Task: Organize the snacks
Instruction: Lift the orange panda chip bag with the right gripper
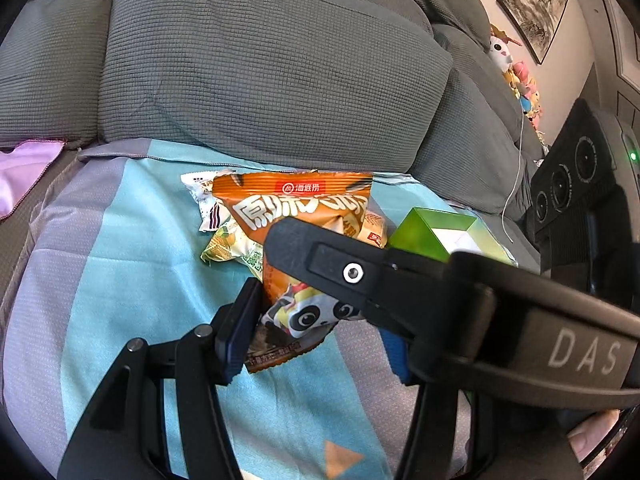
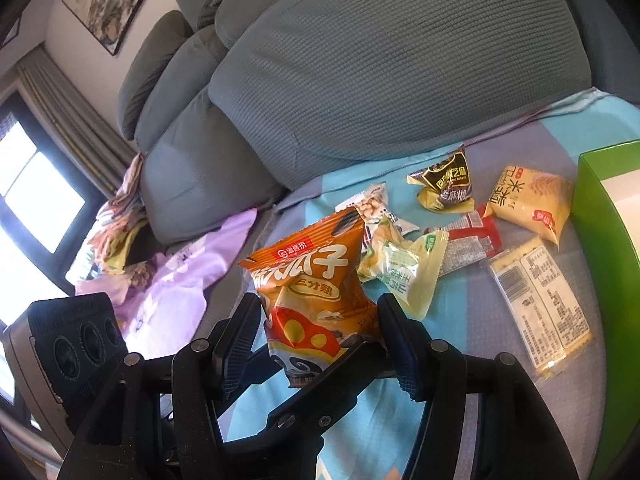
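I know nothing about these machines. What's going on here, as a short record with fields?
Place: sofa seat covered by a blue-and-grey striped cloth
Held item: orange snack bag, lifted, with both tools around it
Left tool: closed on the bag's lower part
Right tool: closed on the same bag
Loose snacks: yellow packet, dark packet, clear cracker pack lying on the cloth
Container: green box at the right, open

Right gripper (image 2: pixel 320 338) clamped on the orange sunflower seed packet (image 2: pixel 316 280) lifted above the striped cloth (image 2: pixel 460 360), other snack packets (image 2: pixel 400 272) scattered beyond, green box (image 2: pixel 608 248) at right, grey cushions (image 2: pixel 380 64) behind
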Demonstrator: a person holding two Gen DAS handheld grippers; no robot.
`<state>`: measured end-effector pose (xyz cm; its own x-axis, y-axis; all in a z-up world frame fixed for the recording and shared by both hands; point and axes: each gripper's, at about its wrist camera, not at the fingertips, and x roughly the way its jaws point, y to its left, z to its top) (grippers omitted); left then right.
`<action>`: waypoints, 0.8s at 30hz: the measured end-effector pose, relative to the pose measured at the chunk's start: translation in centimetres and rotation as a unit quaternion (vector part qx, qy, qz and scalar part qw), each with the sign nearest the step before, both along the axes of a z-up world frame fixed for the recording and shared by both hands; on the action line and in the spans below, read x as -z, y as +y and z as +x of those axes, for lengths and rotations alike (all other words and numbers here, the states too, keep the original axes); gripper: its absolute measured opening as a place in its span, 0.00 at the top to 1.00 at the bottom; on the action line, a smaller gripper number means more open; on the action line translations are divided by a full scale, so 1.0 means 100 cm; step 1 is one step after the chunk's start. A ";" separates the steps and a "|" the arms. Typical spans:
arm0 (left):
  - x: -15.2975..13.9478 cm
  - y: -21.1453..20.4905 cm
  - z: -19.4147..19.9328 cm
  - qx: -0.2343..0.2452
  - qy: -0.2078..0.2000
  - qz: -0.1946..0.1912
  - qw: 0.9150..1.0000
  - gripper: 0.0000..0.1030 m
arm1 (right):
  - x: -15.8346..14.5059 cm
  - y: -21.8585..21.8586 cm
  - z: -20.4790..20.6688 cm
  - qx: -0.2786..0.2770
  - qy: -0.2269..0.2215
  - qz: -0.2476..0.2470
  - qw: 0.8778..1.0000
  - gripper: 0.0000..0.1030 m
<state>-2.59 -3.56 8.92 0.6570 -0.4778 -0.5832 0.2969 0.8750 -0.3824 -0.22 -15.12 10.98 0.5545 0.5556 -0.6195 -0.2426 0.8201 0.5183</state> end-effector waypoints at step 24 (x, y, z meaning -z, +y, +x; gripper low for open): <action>0.001 -0.003 0.002 0.005 0.006 -0.005 1.000 0.47 | -0.001 -0.001 0.002 0.010 0.004 -0.016 1.000 0.38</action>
